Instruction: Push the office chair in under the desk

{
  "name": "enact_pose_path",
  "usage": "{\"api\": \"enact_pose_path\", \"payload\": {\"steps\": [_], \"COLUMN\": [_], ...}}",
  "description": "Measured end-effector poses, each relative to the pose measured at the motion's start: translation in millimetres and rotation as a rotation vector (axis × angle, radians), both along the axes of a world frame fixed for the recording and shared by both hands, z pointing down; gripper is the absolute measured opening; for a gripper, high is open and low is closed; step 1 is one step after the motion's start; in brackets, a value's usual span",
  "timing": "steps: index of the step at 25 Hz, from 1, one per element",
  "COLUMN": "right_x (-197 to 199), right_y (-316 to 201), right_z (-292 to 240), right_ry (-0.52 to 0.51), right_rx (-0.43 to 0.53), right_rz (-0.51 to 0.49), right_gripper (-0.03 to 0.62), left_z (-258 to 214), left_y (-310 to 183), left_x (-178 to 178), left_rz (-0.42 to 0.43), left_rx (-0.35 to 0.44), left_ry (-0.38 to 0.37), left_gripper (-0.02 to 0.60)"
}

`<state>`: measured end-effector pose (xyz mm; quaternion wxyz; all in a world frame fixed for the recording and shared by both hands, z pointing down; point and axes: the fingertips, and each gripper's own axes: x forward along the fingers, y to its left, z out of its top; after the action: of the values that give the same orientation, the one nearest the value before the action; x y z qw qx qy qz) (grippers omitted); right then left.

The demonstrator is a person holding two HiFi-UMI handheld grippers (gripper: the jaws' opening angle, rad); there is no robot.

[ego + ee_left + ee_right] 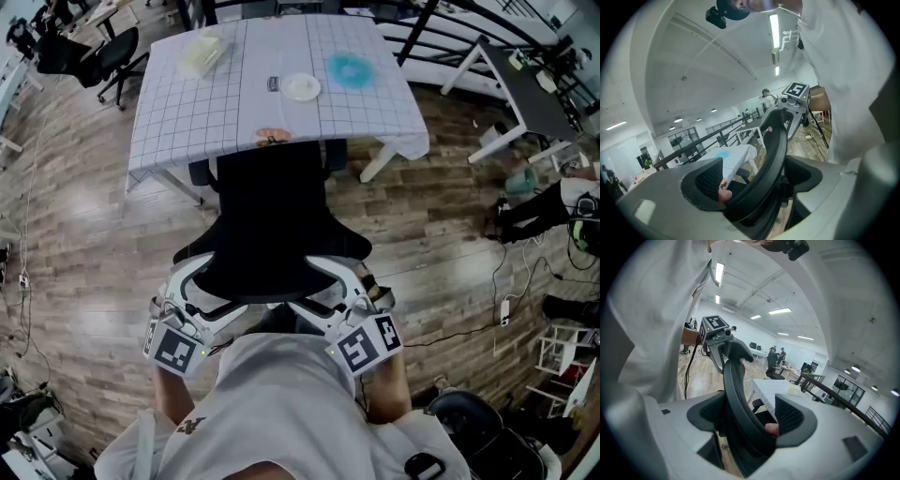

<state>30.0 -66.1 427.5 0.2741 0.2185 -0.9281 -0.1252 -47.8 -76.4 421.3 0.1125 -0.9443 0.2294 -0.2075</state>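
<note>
Nearest the head camera was the person's white shirt [281,403], and just beyond it both grippers sat on the top rim of the office chair [272,225]. The left gripper [757,180] had its jaws set fairly wide and closed on the black backrest rim, which ran between them and curved away ahead toward the other gripper. The right gripper [751,417] held the same rim likewise, the dark band filling the gap between its jaws and arching off beyond them. Ahead of both pairs of jaws, past the backrest, stood the counter [187,112] under a grid-patterned cloth, with the chair's front part tucked beneath its near edge. On the cloth, well beyond the jaws, lay a white round dish [302,87], a blue object [352,69] and a pale yellowish object [201,54].
</note>
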Motion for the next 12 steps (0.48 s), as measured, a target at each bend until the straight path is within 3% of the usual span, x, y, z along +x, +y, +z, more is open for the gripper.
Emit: {"api": "enact_pose_path", "payload": {"steps": [12], "right_x": [10.8], "right_y": [-20.0], "right_z": [0.0], "right_ry": [0.003], "right_rx": [-0.006], "right_rz": [-0.005], "right_gripper": [0.336], "left_z": [0.0], "left_y": [-17.1], "left_x": [9.9], "left_rz": [0.021], "left_rx": [0.002], "left_ry": [-0.001], "left_gripper": [0.403]}}
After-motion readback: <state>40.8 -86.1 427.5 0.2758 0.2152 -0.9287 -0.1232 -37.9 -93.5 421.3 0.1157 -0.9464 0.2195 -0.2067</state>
